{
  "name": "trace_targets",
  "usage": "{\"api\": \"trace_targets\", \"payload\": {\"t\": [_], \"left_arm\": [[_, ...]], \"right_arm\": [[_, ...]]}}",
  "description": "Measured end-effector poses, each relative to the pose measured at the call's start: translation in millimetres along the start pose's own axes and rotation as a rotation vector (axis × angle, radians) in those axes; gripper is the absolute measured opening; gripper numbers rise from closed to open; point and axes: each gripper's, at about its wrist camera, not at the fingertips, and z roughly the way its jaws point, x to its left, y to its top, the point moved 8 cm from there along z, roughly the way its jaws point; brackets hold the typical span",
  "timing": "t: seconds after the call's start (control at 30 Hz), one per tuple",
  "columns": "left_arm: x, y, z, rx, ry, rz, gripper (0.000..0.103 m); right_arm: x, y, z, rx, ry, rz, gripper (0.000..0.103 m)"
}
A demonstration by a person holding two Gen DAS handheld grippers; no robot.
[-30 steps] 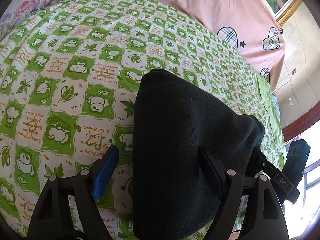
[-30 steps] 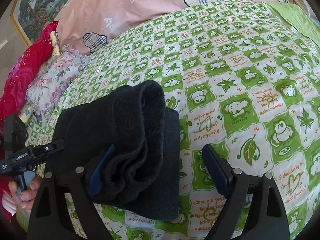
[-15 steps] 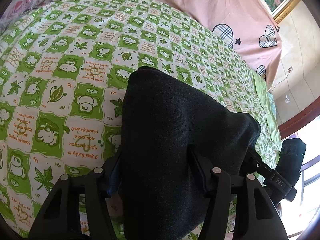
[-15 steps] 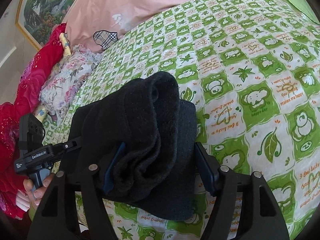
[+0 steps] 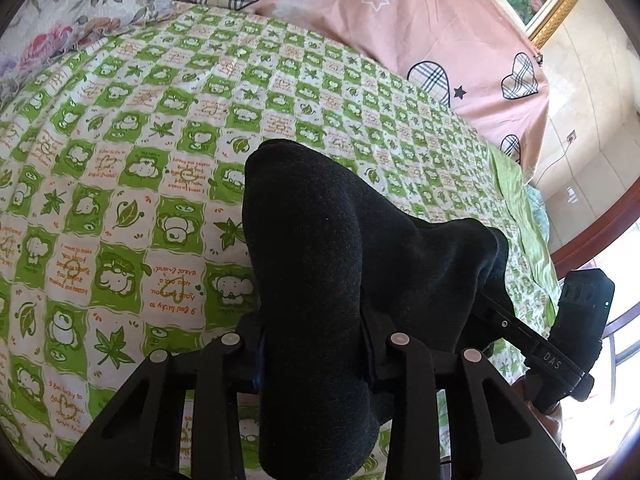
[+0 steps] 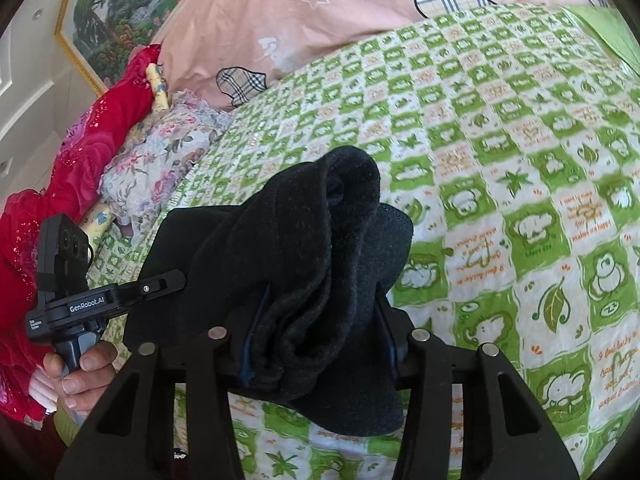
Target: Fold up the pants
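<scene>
Black folded pants [image 5: 340, 240] lie as a thick bundle on a green-and-white checked bedsheet [image 5: 120, 200]. My left gripper [image 5: 316, 340] straddles one end; its jaws are closing, and both pads press into the cloth. In the right wrist view the other end of the pants [image 6: 300, 232] shows bunched, rolled layers. There my right gripper [image 6: 320, 320] is also closing, its pads squeezing the bundle from both sides. The right gripper's body [image 5: 576, 320] shows past the pants. A hand [image 6: 80, 372] holds the left gripper's handle.
A pink quilt with plaid hearts [image 5: 400, 20] lies across the far side of the bed. A floral pillow [image 6: 160, 152] and red cloth [image 6: 80, 140] sit at the left end. A framed picture [image 6: 120, 12] hangs on the wall. The bed's wooden edge [image 5: 592, 232] runs along the right.
Both grippers' jaws have drawn in from wide apart until they pinch the black pants. Both cameras have risen slightly, and the bundle's ends have bunched up.
</scene>
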Motion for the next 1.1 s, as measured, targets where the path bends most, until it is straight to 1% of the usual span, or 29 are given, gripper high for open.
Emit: {"api": "trace_targets", "payload": {"t": [0.13,0.23,0.4,0.57,0.87,1.1], "left_arm": [[0,4,-16,-0.036,0.017,0.007,0.034],[7,10,-28,-0.069,0.037,0.003,0.034],[27,26,-48,-0.114,0.064,-0.017,0.034],[53,42,-62,-0.152,0.111,-0.039,0.034],[94,70,-67,-0.190,0.182,-0.064,0.034],[124,80,-61,-0.187,0.214,-0.095,0.034]], "right_arm": [[12,5,-2,-0.006,0.029,-0.015,0.047],[27,13,2,-0.010,0.052,-0.043,0.047],[51,30,17,-0.011,0.093,-0.083,0.047],[77,48,40,-0.006,0.126,-0.131,0.047],[108,70,88,0.019,0.171,-0.168,0.047],[118,78,123,0.053,0.185,-0.193,0.047]]}}
